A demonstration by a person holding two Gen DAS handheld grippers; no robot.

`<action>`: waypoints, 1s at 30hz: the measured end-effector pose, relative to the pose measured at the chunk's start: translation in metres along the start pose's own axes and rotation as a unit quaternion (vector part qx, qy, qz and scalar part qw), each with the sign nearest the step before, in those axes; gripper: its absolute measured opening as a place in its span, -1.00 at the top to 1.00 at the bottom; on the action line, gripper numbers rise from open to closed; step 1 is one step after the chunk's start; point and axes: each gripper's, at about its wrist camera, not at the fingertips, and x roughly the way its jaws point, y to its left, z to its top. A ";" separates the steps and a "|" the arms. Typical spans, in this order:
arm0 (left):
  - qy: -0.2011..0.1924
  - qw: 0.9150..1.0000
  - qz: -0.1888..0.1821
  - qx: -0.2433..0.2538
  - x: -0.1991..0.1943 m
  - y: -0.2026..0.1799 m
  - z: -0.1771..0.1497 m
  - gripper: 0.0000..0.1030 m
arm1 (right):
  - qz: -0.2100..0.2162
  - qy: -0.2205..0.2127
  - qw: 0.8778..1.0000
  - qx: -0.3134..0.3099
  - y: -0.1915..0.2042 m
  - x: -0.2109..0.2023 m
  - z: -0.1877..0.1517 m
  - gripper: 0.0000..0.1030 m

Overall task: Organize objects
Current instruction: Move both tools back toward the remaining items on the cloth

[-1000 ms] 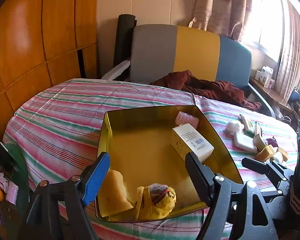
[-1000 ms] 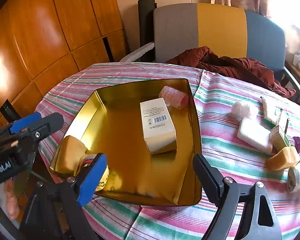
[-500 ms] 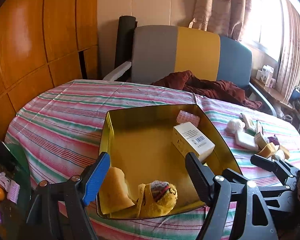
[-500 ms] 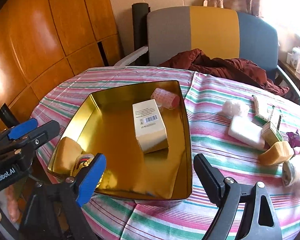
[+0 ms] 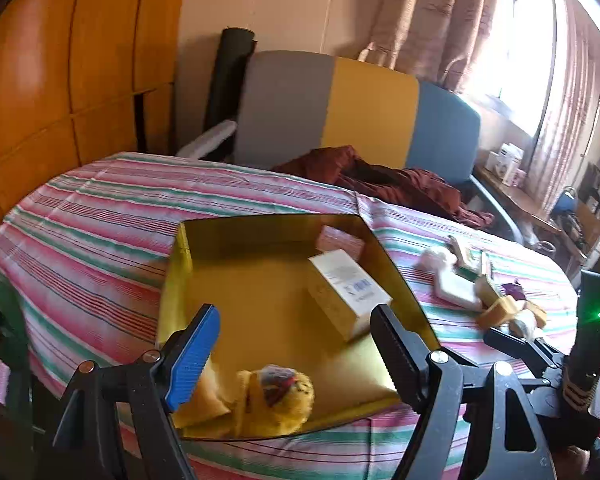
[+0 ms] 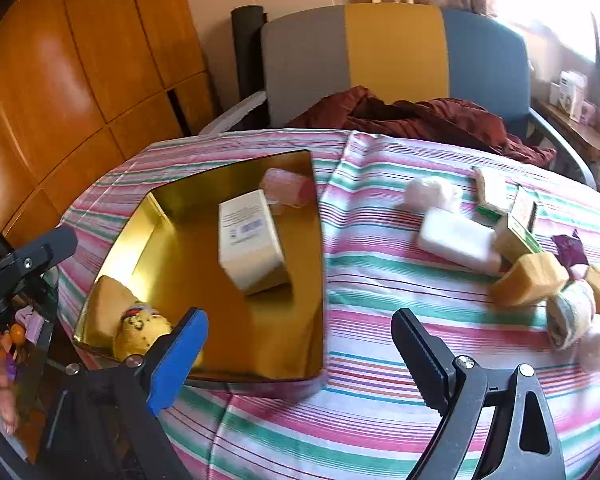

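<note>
Gold tray (image 6: 318, 240) sits on the striped-cloth bench (image 6: 380, 320), holding a white box (image 6: 250, 240) in the middle, a pink roll (image 6: 288, 186) at its far corner, and a yellow sponge (image 6: 104, 300) plus yellow plush toy (image 6: 140, 332) at the near left corner. Loose pile lies on the cloth well right of the tray: white bar (image 6: 456, 240), cotton wad (image 6: 432, 194), tan sponge block (image 6: 528, 280), small green-edged boxes (image 6: 516, 228). Left tool (image 5: 292, 348) hovers over the tray's near edge, jaws wide, nothing between; right tool (image 6: 300, 360) over the tray's near right corner, jaws just been opening, empty.
</note>
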 end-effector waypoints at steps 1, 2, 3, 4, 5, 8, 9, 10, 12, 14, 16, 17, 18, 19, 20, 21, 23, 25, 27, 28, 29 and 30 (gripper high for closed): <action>0.005 1.000 0.000 0.001 0.002 -0.002 0.000 -0.53 | -0.003 0.000 1.000 0.003 -0.003 -0.001 0.000 -0.82; 0.011 1.000 -0.002 0.000 0.004 -0.004 0.000 -0.53 | -0.006 -0.001 1.000 0.009 -0.009 -0.002 -0.001 -0.82; 0.016 1.000 -0.007 -0.001 0.005 -0.005 -0.001 -0.53 | -0.010 0.000 1.000 0.013 -0.013 -0.003 -0.001 -0.82; 0.020 1.000 -0.013 -0.002 0.006 -0.007 -0.001 -0.53 | -0.015 0.000 1.000 0.017 -0.019 -0.004 -0.002 -0.82; 0.022 1.000 -0.018 -0.001 0.006 -0.009 -0.001 -0.53 | -0.020 0.000 1.000 0.024 -0.026 -0.005 -0.003 -0.82; 0.024 0.999 -0.041 0.012 0.006 -0.020 0.001 -0.53 | -0.038 0.002 0.998 0.042 -0.047 -0.010 -0.005 -0.82; 0.023 0.998 -0.047 0.015 0.005 -0.023 0.002 -0.53 | -0.043 0.003 0.998 0.048 -0.055 -0.011 -0.006 -0.82; 0.022 0.998 -0.055 0.020 0.005 -0.027 0.003 -0.53 | -0.049 0.003 0.997 0.053 -0.060 -0.013 -0.007 -0.82; 0.026 0.997 -0.069 0.037 0.006 -0.039 0.005 -0.53 | -0.065 0.005 0.996 0.062 -0.078 -0.019 -0.008 -0.82; 0.033 0.994 -0.087 0.052 0.008 -0.051 0.006 -0.53 | -0.079 0.007 0.994 0.073 -0.095 -0.024 -0.010 -0.82; 0.045 0.991 -0.104 0.065 0.011 -0.064 0.005 -0.53 | -0.090 0.008 0.992 0.089 -0.113 -0.029 -0.011 -0.82; 0.046 0.990 -0.109 0.073 0.012 -0.071 0.005 -0.53 | -0.097 0.009 0.990 0.099 -0.124 -0.033 -0.012 -0.82; 0.047 0.989 -0.115 0.081 0.012 -0.078 0.005 -0.53 | -0.104 0.009 0.989 0.108 -0.134 -0.037 -0.013 -0.82; 0.050 0.987 -0.124 0.092 0.013 -0.086 0.004 -0.53 | -0.112 0.009 0.987 0.115 -0.144 -0.040 -0.014 -0.82; 0.053 0.984 -0.132 0.103 0.014 -0.094 0.004 -0.53 | -0.122 0.011 0.985 0.124 -0.155 -0.044 -0.014 -0.82; 0.055 0.983 -0.136 0.109 0.015 -0.100 0.004 -0.53 | -0.129 0.012 0.983 0.131 -0.164 -0.047 -0.015 -0.82; 0.063 0.978 -0.150 0.128 0.018 -0.115 0.002 -0.53 | -0.139 0.014 0.979 0.148 -0.184 -0.054 -0.017 -0.82; 0.069 0.975 -0.158 0.138 0.020 -0.127 0.001 -0.53 | -0.147 0.018 0.976 0.160 -0.199 -0.059 -0.019 -0.82; 0.078 0.971 -0.170 0.147 0.023 -0.138 -0.001 -0.53 | -0.155 0.021 0.973 0.170 -0.213 -0.065 -0.020 -0.82; 0.083 0.969 -0.175 0.153 0.026 -0.145 -0.002 -0.53 | -0.158 0.021 0.972 0.173 -0.219 -0.067 -0.020 -0.82; 0.086 0.968 -0.175 0.157 0.027 -0.149 -0.003 -0.53 | -0.163 0.023 0.971 0.173 -0.225 -0.069 -0.020 -0.83; 0.092 0.967 -0.177 0.159 0.030 -0.154 -0.005 -0.53 | -0.170 0.026 0.970 0.171 -0.231 -0.071 -0.020 -0.83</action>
